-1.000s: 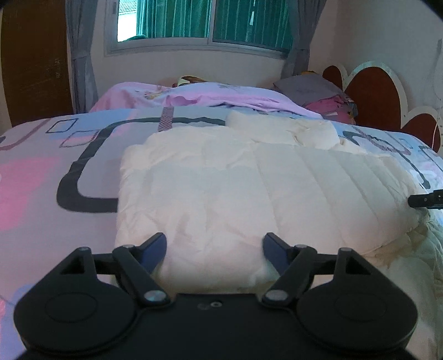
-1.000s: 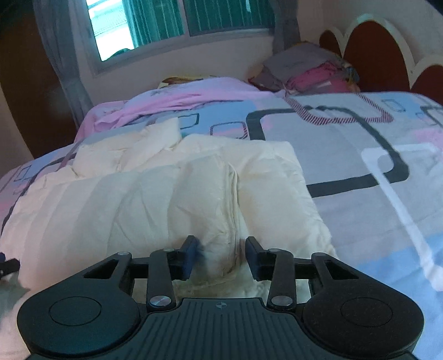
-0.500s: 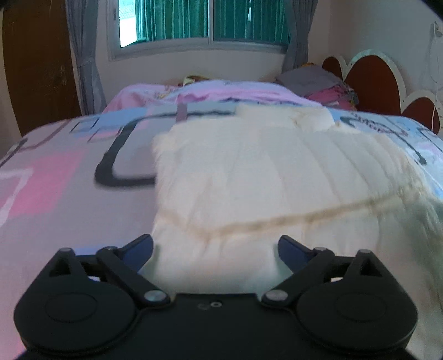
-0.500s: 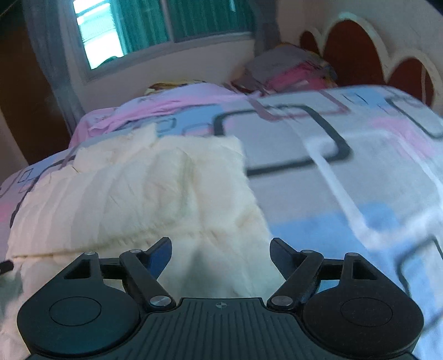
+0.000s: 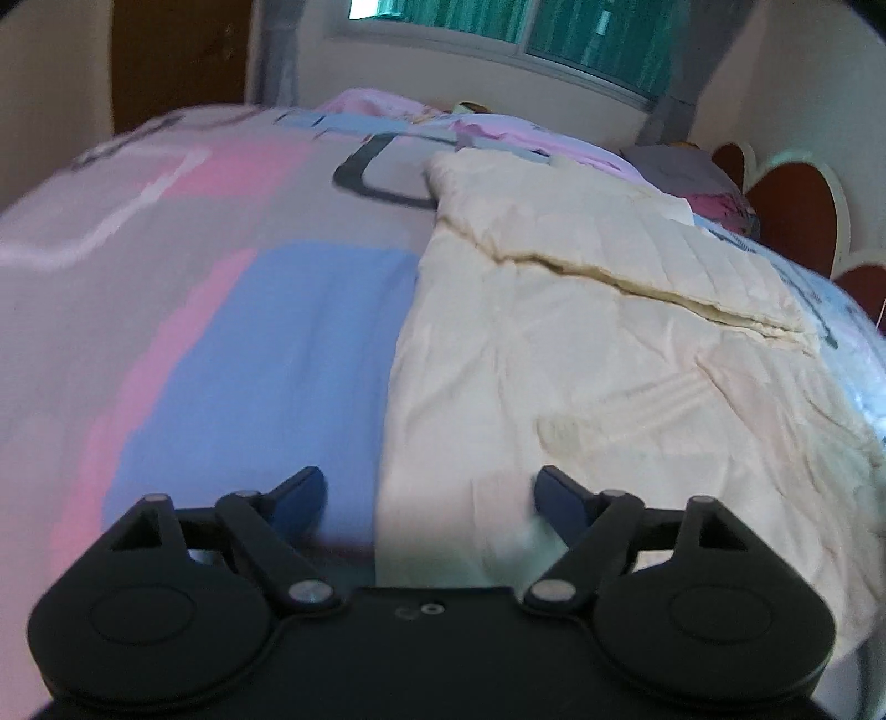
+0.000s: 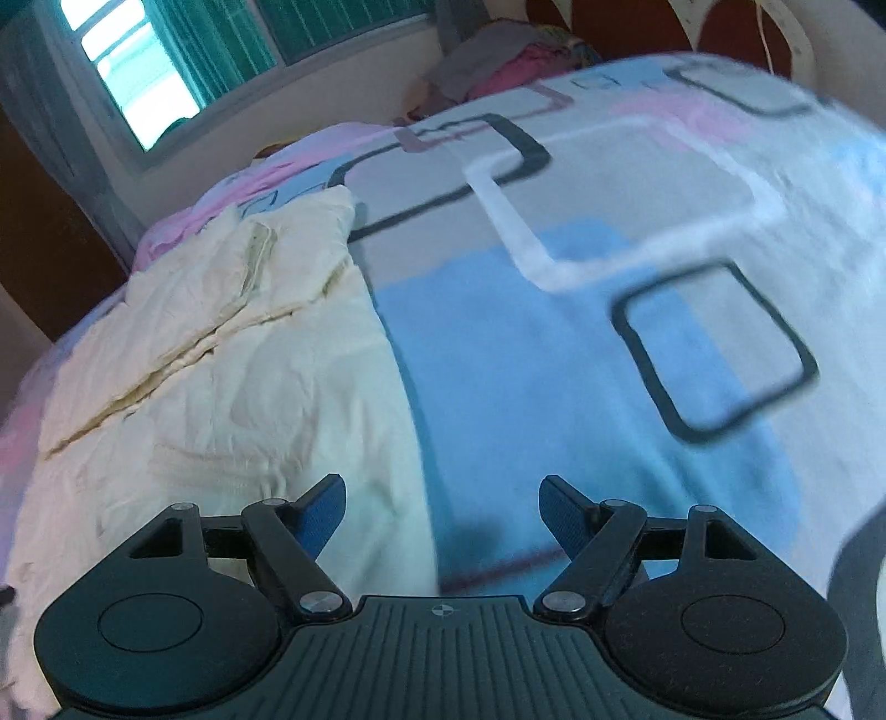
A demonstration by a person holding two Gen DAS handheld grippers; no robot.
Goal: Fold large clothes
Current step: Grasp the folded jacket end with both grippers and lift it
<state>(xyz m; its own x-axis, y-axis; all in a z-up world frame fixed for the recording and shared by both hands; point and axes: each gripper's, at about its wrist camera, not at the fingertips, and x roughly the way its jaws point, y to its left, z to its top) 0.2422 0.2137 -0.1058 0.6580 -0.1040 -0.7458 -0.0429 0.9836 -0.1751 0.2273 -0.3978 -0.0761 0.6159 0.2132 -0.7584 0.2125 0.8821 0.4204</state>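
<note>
Cream padded garment folded on patterned bedsheet, left gripper spread wide over its left edge, right gripper spread wide over its right edge, both holding nothing

Dim room, daylight from window at top; motion blur, strong fisheye bulge, dark corner vignetting.

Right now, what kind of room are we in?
It looks like a bedroom. A big bed with a patterned bedspread fills the view, with a heart-shaped headboard at its far end and a curtained window behind. A cream puffy jacket lies spread on the bed.
</note>
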